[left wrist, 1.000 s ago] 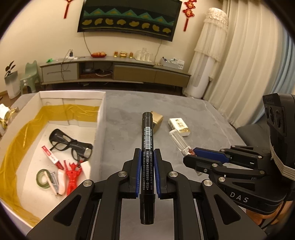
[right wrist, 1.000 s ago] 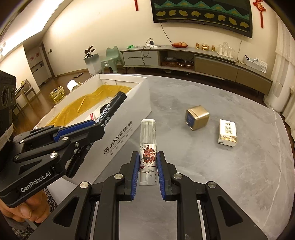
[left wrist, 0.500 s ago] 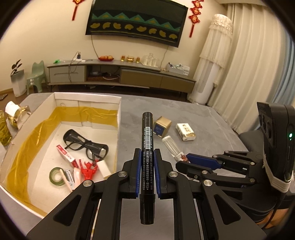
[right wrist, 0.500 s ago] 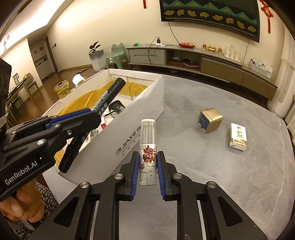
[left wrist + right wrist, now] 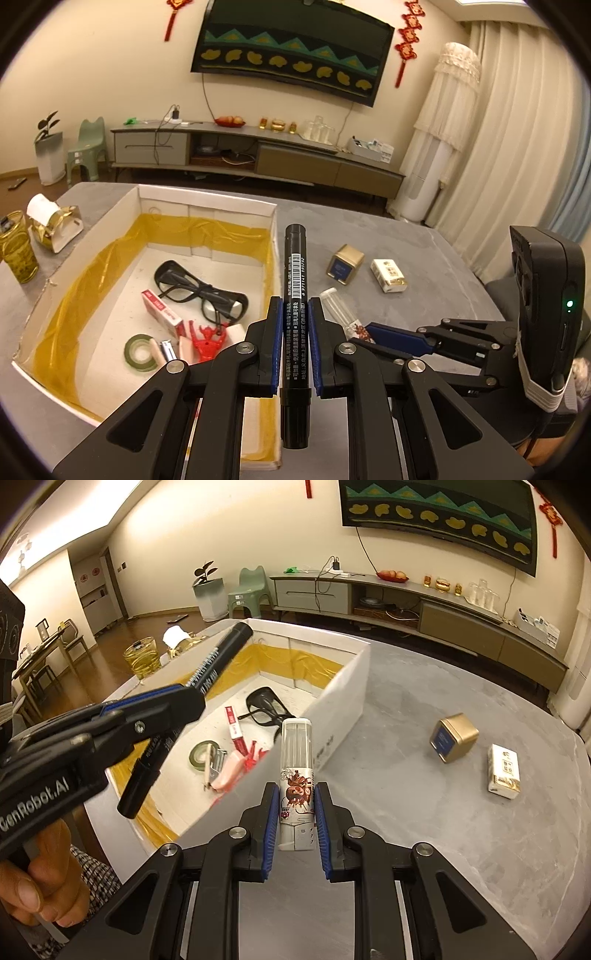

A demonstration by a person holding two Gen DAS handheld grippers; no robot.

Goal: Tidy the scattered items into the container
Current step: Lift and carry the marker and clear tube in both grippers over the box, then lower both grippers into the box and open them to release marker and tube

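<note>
Two grippers are holding things up over the grey table (image 5: 424, 812), both close to the white box (image 5: 207, 201). The left gripper (image 5: 295, 343) is pinching a black marker (image 5: 294, 288) between its blue pads, and the marker is sticking out past the fingers at both ends. From the right wrist view, the marker is hanging in the air over the near end of the box. A hand (image 5: 40, 878) is gripping the handle of the left gripper.

The right gripper (image 5: 295, 827) is pinching a small clear spray bottle (image 5: 296, 771) with a red cartoon picture on it. The bottle is pointing straight out along the fingers, just outside the box's right wall.

The box is lying open, with yellow plastic lining its inner walls. Inside it, black glasses (image 5: 201, 286) are lying in the middle. A small red and white pack (image 5: 162, 312) is lying just beside the glasses. Nearer the front of the box are a green tape roll (image 5: 139, 351), a red toy figure (image 5: 207, 341) and a few small pale things that are too small to tell.

Outside the box, to its right on the table, a gold cube tin (image 5: 452, 737) is sitting tipped on one edge. A white packet (image 5: 504, 771) is lying a little further from the box. On the far left side of the box, a yellow glass (image 5: 16, 245) is standing on the table.
</note>
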